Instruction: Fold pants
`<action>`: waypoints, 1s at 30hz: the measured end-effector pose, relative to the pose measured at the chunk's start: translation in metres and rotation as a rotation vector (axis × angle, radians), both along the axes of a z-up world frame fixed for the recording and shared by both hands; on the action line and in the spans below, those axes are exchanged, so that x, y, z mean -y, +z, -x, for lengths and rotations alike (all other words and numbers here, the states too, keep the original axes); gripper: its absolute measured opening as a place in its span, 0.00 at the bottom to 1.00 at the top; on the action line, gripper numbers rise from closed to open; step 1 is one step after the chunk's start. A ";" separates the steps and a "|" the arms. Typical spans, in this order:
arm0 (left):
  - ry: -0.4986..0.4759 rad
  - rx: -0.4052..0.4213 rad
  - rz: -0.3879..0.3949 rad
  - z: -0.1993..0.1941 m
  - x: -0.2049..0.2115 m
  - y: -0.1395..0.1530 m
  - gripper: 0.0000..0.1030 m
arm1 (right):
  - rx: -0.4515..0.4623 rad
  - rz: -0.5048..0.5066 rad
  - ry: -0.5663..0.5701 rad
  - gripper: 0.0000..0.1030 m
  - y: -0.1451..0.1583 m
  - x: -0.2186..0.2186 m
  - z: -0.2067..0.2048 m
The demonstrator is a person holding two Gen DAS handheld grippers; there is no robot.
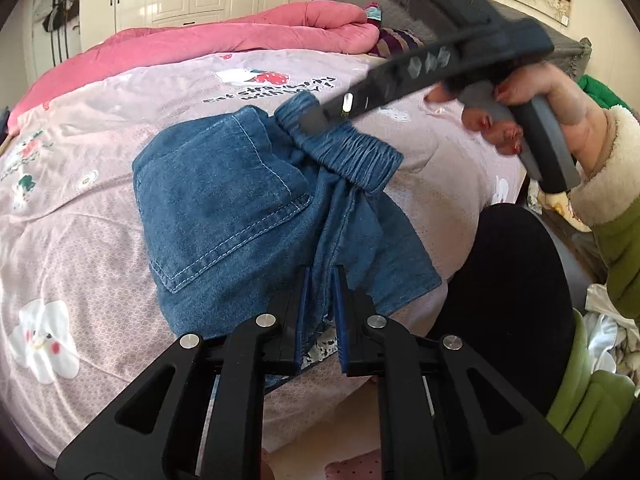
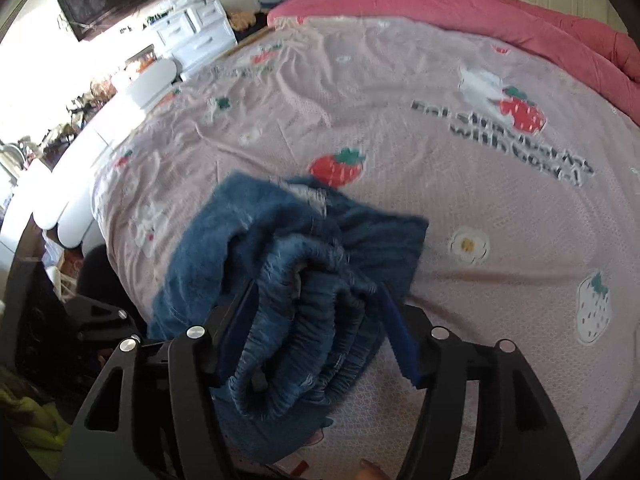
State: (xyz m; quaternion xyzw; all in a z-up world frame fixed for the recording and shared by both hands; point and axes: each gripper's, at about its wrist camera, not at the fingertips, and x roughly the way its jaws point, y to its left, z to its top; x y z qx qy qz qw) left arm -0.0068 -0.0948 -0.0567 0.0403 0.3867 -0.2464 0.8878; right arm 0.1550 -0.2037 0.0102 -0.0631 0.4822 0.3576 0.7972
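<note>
Left gripper (image 1: 320,300): fingers clamped on the near hem of the denim pants (image 1: 224,208). Right gripper (image 2: 316,332): fingers apart, bunched elastic waistband (image 2: 304,320) between them. Pants lie crumpled on pink bed sheet (image 1: 80,220); pink quilt (image 1: 240,36) beyond.

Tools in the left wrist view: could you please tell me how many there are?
2. The left tool is at the bottom, closed on the pants; the right tool reaches in from the upper right to their waistband.
</note>
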 end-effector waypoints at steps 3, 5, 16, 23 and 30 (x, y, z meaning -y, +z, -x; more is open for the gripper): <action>-0.001 0.003 0.028 0.003 -0.006 0.007 0.15 | 0.056 -0.044 -0.030 0.68 0.025 0.005 -0.001; 0.014 0.021 0.046 0.007 -0.014 0.017 0.37 | 0.071 -0.052 -0.032 0.70 0.033 0.002 -0.002; 0.197 0.027 -0.013 -0.014 -0.038 0.031 0.59 | 0.014 -0.019 0.028 0.78 0.018 -0.052 -0.024; 0.201 0.025 -0.018 -0.015 -0.036 0.031 0.65 | -0.054 0.017 0.021 0.78 -0.006 -0.069 -0.040; 0.153 -0.006 0.018 -0.012 -0.029 0.028 0.65 | -0.089 0.019 0.044 0.67 -0.020 -0.078 -0.042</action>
